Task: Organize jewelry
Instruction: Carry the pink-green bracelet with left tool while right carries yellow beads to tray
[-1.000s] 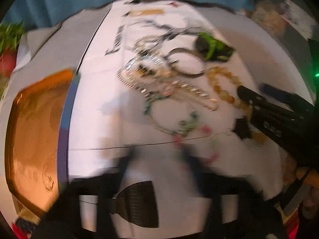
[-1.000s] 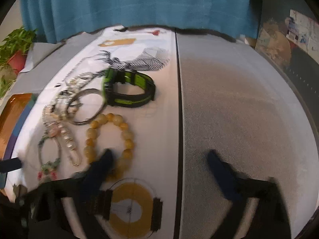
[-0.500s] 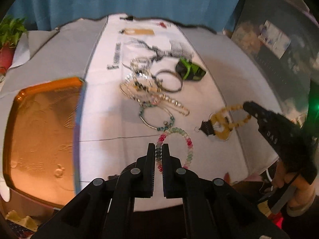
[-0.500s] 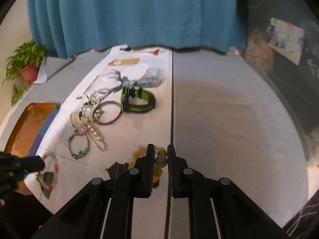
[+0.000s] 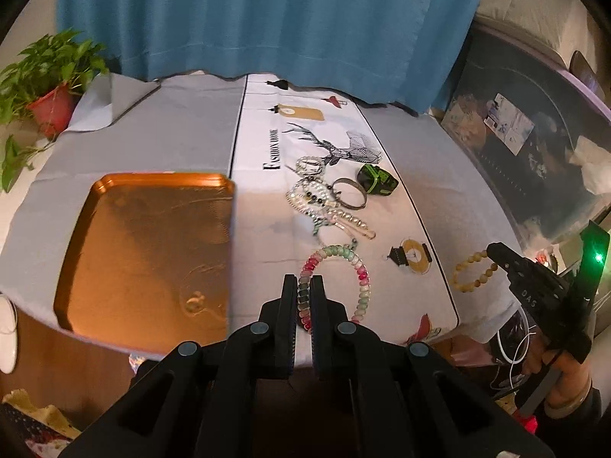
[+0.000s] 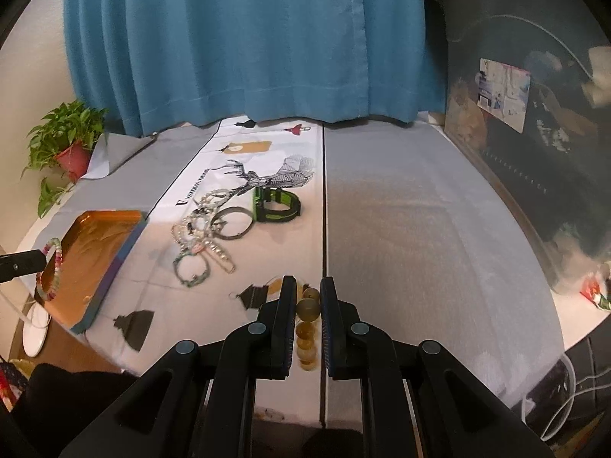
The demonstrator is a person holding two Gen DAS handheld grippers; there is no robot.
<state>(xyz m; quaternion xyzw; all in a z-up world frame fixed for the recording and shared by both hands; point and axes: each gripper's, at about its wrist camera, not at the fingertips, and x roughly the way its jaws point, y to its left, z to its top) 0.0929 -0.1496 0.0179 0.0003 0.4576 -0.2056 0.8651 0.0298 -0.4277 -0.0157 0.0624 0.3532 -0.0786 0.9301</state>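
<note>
My left gripper [image 5: 303, 286] is shut on a pink, green and white bead bracelet [image 5: 349, 261], held in the air near the table's front edge, right of the orange tray [image 5: 145, 244]. The same bracelet [image 6: 53, 271] hangs by the tray [image 6: 91, 255] in the right wrist view. My right gripper [image 6: 307, 290] is shut on an amber bead bracelet [image 6: 307, 318], lifted above the table; it also shows in the left wrist view [image 5: 473, 273]. A pile of pearl and chain jewelry [image 5: 320, 202], a metal bangle [image 5: 349, 192] and a green-black band [image 5: 376, 179] lie on the white runner.
A potted plant [image 5: 46, 84] stands at the far left corner. A blue curtain [image 6: 244, 38] hangs behind the table. A dark cabinet [image 6: 534, 152] stands along the right. A teal bead bracelet [image 6: 193, 269] lies on the runner. A white dish [image 6: 36, 326] sits below the tray.
Both grippers closed on their bracelets and lifted them off the table, pulling back toward the front edge. The left one has shifted toward the tray side.
</note>
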